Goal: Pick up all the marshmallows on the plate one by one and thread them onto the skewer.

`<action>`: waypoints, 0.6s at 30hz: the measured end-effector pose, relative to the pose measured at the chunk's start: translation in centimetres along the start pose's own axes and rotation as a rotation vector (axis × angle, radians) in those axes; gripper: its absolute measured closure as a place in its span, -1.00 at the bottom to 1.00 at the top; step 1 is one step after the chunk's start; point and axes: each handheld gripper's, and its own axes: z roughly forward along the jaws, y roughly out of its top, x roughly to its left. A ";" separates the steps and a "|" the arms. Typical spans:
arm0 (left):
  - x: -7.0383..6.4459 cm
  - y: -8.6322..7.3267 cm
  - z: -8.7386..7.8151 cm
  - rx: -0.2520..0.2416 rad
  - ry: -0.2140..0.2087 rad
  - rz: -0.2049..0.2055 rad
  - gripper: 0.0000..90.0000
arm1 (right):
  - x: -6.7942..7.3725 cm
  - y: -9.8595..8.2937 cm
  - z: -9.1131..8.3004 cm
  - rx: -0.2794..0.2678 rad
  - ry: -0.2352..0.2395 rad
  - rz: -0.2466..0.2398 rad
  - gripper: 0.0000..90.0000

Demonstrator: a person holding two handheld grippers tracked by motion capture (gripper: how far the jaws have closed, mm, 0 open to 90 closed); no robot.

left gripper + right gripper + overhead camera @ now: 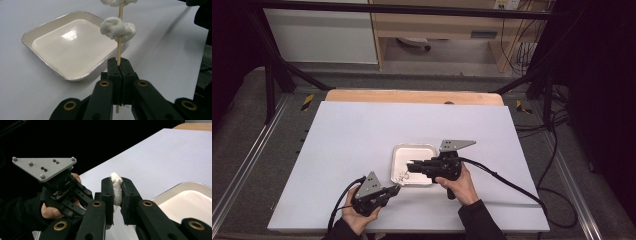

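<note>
left claw (119,65) pinching skewer (119,48) | right claw (117,192) squeezing marshmallow (116,188) | tray (399,149) beside

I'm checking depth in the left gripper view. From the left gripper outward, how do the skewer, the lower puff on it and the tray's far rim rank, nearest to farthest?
1. Skewer: clamped upright between the shut jaws of the left gripper.
2. Lower puff: threaded on the skewer, just above the jaws.
3. Tray's far rim: farthest, up and to the left on the table.

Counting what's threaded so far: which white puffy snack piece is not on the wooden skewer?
The white puffy piece squeezed between the right gripper jaws; the others sit threaded on the thin wooden skewer.
</note>
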 end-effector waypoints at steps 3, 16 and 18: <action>0.0 0.0 0.0 -0.001 0.000 0.000 0.96 | 0.0 -0.1 0.1 -0.001 0.003 0.002 0.83; -0.1 0.1 -0.2 -0.009 -0.001 0.001 0.97 | 0.1 -0.3 0.2 -0.003 0.015 -0.002 0.84; -0.1 0.1 -0.2 -0.013 -0.002 0.000 0.97 | 0.1 -0.4 0.2 -0.005 0.017 -0.003 0.84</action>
